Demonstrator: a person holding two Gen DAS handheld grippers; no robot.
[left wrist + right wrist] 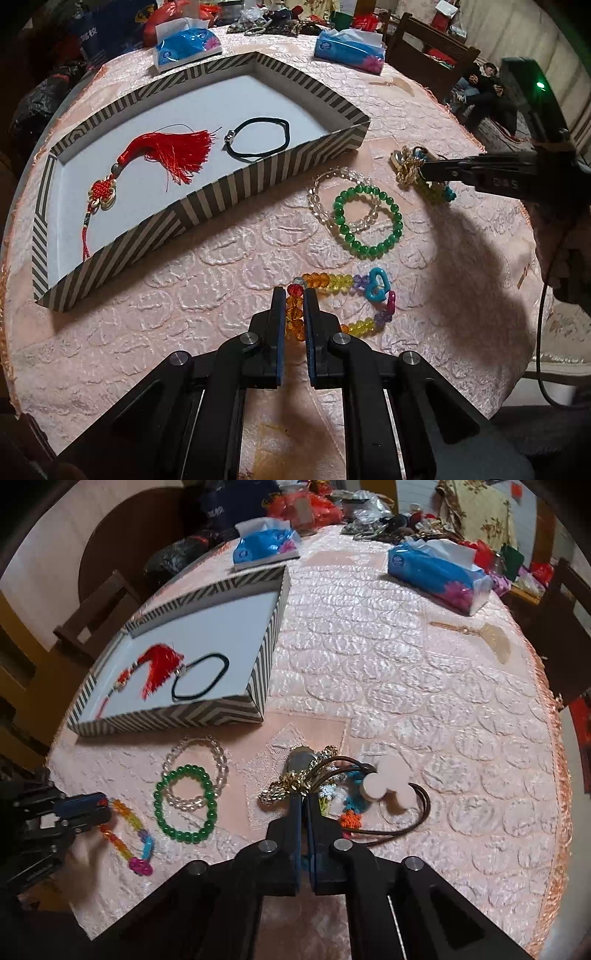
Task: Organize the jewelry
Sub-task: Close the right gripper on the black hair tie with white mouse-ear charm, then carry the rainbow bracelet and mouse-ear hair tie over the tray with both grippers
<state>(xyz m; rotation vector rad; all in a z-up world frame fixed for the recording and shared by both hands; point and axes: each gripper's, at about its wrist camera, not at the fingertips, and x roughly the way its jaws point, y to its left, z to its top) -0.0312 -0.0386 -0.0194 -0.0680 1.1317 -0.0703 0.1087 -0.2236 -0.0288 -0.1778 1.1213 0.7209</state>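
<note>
left gripper (294, 295) pinches the light, floppy rainbow bead bracelet (347, 299) at its 9 o'clock beads; right gripper (303, 797) pinches the gold chain tangle (291, 786).

2 low wrist views, shared striped tray (236, 181)

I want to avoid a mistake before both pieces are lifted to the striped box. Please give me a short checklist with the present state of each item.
1. Left claw shut on rainbow bead bracelet: ok.
2. Right claw shut on gold chain: ok.
3. Gold chain free of the brown cord pile: cannot tell.
4. Bare floor in striped box: ok.
5. Green bracelet apart from both claws: ok.
</note>
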